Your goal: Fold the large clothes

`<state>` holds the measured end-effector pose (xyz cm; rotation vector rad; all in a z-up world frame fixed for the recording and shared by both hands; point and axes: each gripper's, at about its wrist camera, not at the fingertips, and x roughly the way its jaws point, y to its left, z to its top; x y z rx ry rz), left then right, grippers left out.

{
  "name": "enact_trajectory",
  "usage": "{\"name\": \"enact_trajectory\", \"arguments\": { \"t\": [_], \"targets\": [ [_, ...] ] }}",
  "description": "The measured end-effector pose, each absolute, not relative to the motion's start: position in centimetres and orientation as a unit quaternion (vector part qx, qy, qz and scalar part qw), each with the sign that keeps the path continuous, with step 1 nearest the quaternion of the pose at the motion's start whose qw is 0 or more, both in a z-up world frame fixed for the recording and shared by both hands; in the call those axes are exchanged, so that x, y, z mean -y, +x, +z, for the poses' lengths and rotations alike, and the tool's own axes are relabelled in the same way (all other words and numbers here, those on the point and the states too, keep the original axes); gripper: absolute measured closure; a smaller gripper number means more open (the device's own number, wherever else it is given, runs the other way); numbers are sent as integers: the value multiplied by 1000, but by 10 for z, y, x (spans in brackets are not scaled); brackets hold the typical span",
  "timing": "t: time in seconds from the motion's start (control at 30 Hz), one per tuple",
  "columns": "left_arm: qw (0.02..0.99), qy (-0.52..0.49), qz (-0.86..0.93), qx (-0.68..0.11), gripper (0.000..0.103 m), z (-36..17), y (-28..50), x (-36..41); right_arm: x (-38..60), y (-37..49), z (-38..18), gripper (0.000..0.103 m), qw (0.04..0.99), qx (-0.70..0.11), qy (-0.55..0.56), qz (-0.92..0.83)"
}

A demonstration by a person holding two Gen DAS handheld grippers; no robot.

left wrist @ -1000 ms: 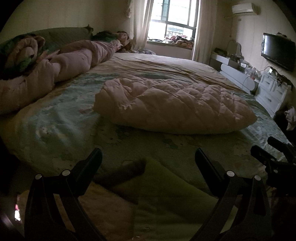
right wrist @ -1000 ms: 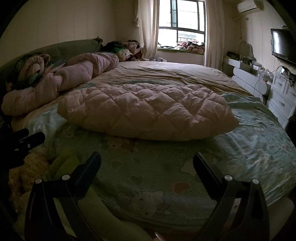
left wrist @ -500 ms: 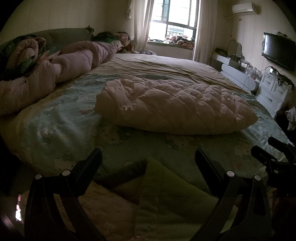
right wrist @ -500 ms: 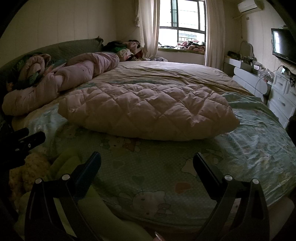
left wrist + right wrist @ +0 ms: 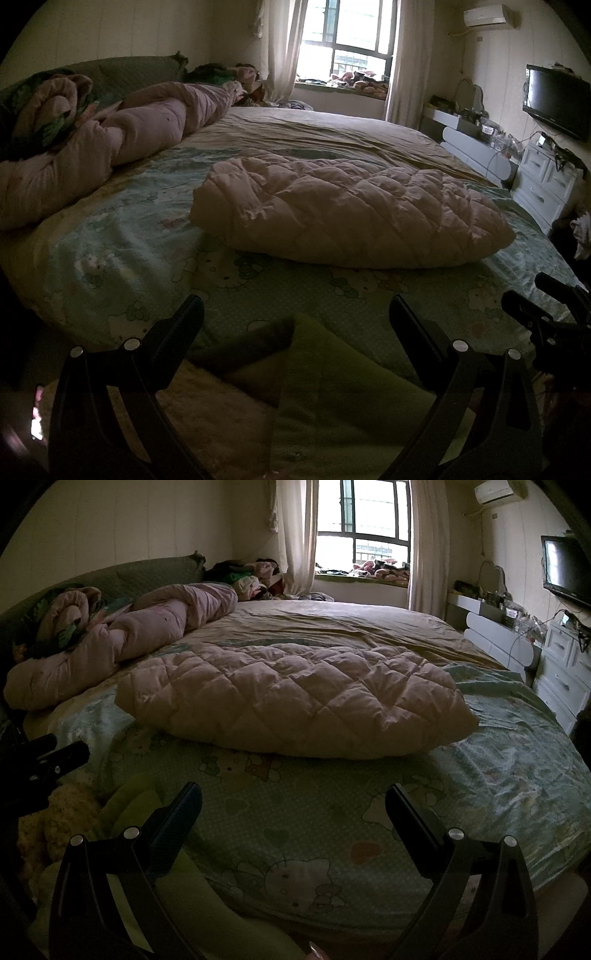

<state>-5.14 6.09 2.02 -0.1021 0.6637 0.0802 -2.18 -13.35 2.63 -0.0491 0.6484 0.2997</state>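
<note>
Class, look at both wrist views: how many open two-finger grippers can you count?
2. The left gripper hangs open over the green cloth at the bed's near edge. The right gripper hangs open beside it, above the patterned sheet. Neither holds anything.

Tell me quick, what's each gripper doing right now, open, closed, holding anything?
Left gripper: jaws wide open, holding nothing.
Right gripper: jaws wide open, holding nothing.
</note>
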Motion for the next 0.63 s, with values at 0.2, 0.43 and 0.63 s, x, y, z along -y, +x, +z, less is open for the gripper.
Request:
{"name": "enact_trajectory", "arguments": {
  "t": [0.2,0.43,0.63],
  "targets": [
    [939,-51,52,-337,9,19,-47,-67,133,-23,25,4,936,-321,-22,144],
    [931,-79,59,-352,9,12,-29,-90,157,-18,27,4,938,-326,11,115],
    [911,-86,164,-369,9,14,52,-196,328,2,-5,4,920,-358,112,-116]
  ]
}}
